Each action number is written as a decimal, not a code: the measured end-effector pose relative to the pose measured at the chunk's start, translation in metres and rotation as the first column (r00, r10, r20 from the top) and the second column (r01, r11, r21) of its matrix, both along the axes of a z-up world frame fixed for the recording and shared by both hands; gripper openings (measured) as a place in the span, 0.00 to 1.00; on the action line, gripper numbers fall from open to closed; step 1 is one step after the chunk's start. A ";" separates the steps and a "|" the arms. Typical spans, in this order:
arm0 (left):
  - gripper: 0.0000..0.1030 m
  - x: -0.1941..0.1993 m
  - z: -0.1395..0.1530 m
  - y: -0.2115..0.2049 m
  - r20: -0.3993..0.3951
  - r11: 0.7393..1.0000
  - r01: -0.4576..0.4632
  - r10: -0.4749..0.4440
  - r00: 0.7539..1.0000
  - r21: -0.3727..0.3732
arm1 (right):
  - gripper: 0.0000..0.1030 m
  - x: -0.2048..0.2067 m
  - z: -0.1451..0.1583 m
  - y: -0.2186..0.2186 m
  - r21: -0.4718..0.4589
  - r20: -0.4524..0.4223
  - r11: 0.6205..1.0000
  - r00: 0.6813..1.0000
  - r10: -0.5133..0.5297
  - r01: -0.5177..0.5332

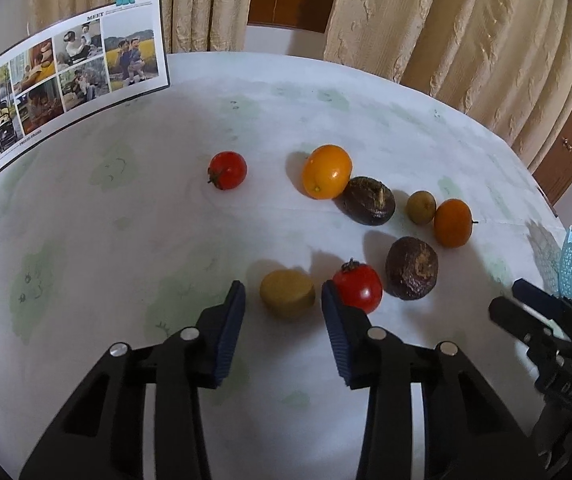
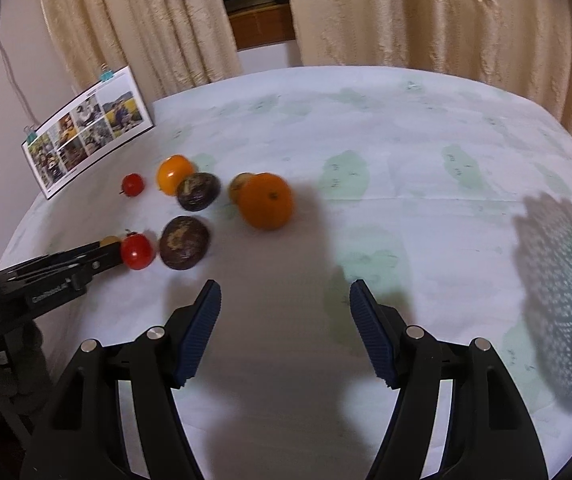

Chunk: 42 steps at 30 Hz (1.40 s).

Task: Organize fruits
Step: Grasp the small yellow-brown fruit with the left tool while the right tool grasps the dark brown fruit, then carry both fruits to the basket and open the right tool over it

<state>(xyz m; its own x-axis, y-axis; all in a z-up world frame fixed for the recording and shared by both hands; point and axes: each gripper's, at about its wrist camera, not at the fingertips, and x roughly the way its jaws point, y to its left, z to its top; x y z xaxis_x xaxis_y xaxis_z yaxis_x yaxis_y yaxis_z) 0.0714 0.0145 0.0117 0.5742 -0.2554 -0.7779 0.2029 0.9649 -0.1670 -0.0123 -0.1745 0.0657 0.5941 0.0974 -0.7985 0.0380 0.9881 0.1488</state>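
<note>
Left claw (image 1: 282, 290) spread wide around the yellow-green fruit (image 1: 287, 293), its long axis horizontal at lower centre; right claw (image 2: 284, 296) released, empty.

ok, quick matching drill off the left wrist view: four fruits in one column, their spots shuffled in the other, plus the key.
Things:
1. yellow-green fruit
2. far tomato
3. large orange fruit
4. small orange fruit

Places:
A. alone, nearest the photo board
B. between the open fingers of the left gripper
C. rightmost, beside a small olive-green fruit
D. touching the upper dark brown fruit

Pairs: 1-B, 2-A, 3-D, 4-C
</note>
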 end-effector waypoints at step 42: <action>0.27 -0.013 0.020 0.007 0.061 0.998 -0.034 0.037 0.997 -0.047 | 0.42 0.030 -0.004 0.042 0.049 0.011 0.992 0.994 0.113 -0.114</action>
<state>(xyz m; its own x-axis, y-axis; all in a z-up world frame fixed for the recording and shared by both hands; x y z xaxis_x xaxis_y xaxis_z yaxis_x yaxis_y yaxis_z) 0.0587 0.0213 0.0313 0.6302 -0.2687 -0.7285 0.1802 0.9632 -0.1994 0.0176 -0.1322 0.0618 0.5838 0.2041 -0.7858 -0.0754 0.9773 0.1978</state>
